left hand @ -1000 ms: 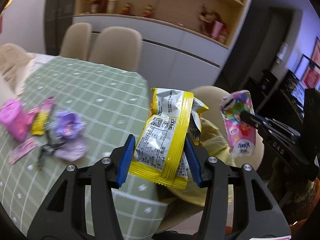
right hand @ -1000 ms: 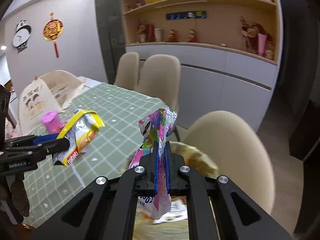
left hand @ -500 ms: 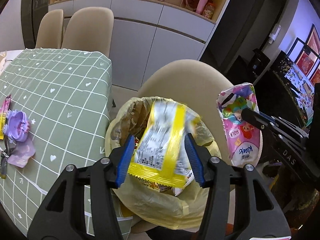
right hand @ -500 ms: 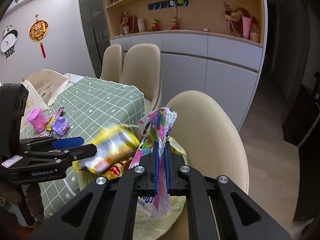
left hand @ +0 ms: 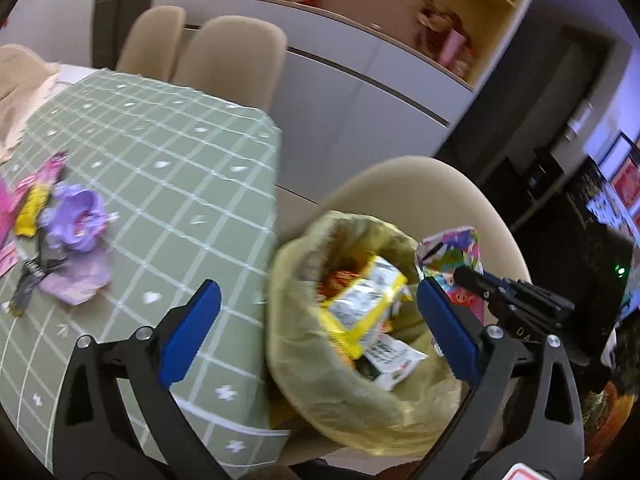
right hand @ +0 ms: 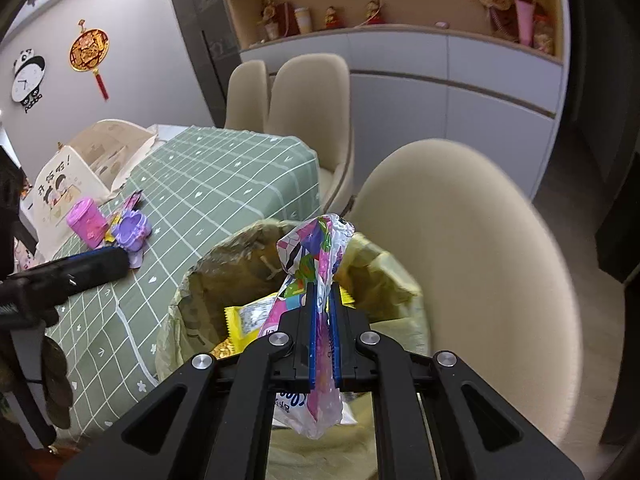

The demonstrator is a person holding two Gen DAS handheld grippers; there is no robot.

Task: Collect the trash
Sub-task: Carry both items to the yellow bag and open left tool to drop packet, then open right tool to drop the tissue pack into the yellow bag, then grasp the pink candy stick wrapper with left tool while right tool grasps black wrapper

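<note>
Pink wrapper poised over the bag

Your right gripper (right hand: 324, 332) has its jaws clamped on the crinkly pink printed snack wrapper (right hand: 316, 264), light and limp, held mid-body above the yellow plastic trash bag (left hand: 316, 392). Your left gripper (left hand: 316, 332) jaws have just been opening, empty; the yellow-edged foil packet (left hand: 360, 308) lies inside. Its print is unreadable.

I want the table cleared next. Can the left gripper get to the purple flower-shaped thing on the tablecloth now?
Probably yes: the left gripper is open and empty, and the purple flower-shaped thing lies uncovered on the tablecloth.
</note>
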